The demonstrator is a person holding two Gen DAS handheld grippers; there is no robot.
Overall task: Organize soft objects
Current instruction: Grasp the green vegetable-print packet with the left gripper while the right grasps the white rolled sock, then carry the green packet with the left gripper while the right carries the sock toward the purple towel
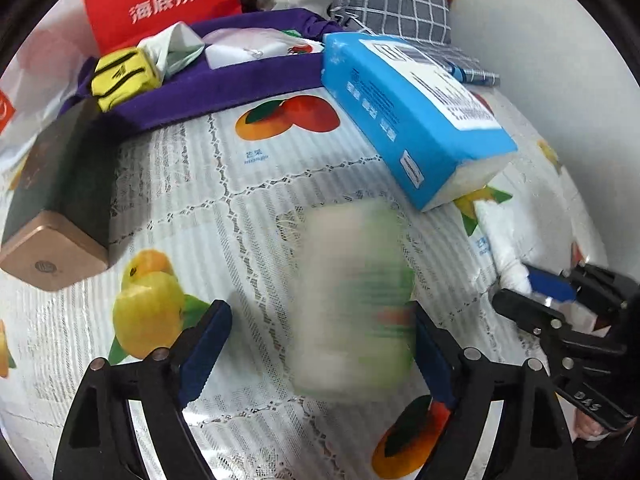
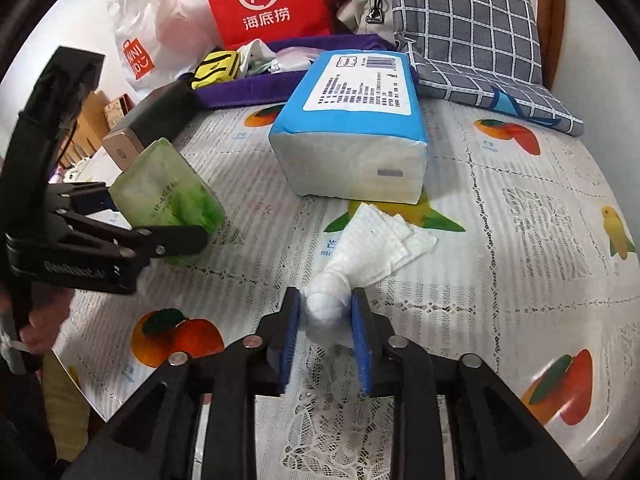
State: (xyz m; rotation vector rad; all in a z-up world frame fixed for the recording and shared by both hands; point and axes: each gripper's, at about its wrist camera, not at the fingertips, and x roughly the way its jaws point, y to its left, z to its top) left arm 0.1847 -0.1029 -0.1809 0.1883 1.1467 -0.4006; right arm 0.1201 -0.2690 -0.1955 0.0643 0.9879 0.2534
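In the left wrist view a green-and-white wipes packet (image 1: 352, 300) shows blurred between the fingers of my left gripper (image 1: 320, 312). The jaws stand wide, with a clear gap at the left pad. From the right wrist view the same packet (image 2: 168, 192) tilts on the fruit-print cloth (image 2: 520, 220) between the left gripper's (image 2: 156, 216) fingers. A twisted white tissue wad (image 2: 326, 308) lies on the cloth between the blue pads of my right gripper (image 2: 326, 294), which stand at its sides without squeezing it. Its flat end fans out toward a blue tissue pack (image 2: 352, 136).
A purple fabric tray (image 1: 224, 88) at the back holds a yellow pouch (image 1: 120, 76) and crumpled cloths. Behind it stand a red bag (image 1: 160, 0) and a grey checked pillow (image 2: 472, 32). A dark box with a gold end (image 1: 52, 208) lies at the left.
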